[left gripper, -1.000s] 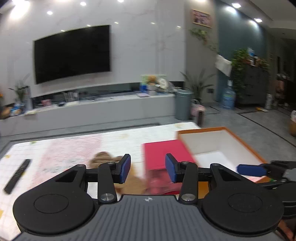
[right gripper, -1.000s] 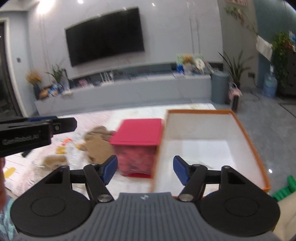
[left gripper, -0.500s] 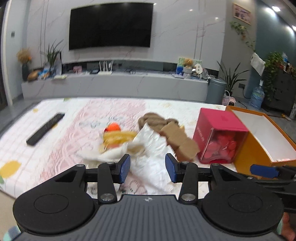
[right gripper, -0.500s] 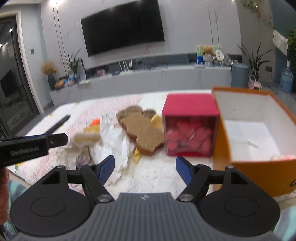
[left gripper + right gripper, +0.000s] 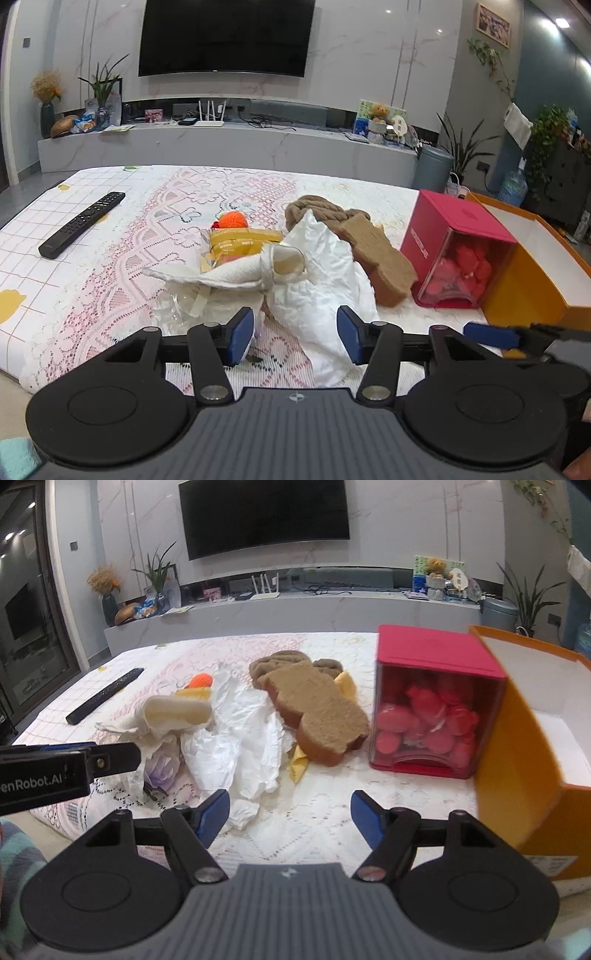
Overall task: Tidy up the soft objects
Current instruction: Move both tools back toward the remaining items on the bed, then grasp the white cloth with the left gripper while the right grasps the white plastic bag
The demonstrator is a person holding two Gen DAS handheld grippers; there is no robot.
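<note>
A pile of soft things lies mid-table: crumpled white cloth (image 5: pixel 317 280) (image 5: pixel 243 731), a brown bread-shaped cushion (image 5: pixel 380 254) (image 5: pixel 317 712), a brown knit piece (image 5: pixel 317 210), an orange knit ball (image 5: pixel 232 220) (image 5: pixel 201 680), a yellow packet (image 5: pixel 236 243) and a rolled white cloth (image 5: pixel 173 712). My left gripper (image 5: pixel 294 336) is open and empty, just before the white cloth. My right gripper (image 5: pixel 290 814) is open and empty, near the pile's front right.
An open orange box (image 5: pixel 528 280) (image 5: pixel 524 746) stands at the right. A red box with a clear front (image 5: pixel 454 251) (image 5: pixel 432 701) stands beside it. A black remote (image 5: pixel 81 224) (image 5: pixel 105 695) lies at the left. The lace-covered table (image 5: pixel 110 295) ends close in front.
Both views have swung left and pulled back from the boxes, so the pile of soft things now lies in front of both grippers. Both grippers stay open.
</note>
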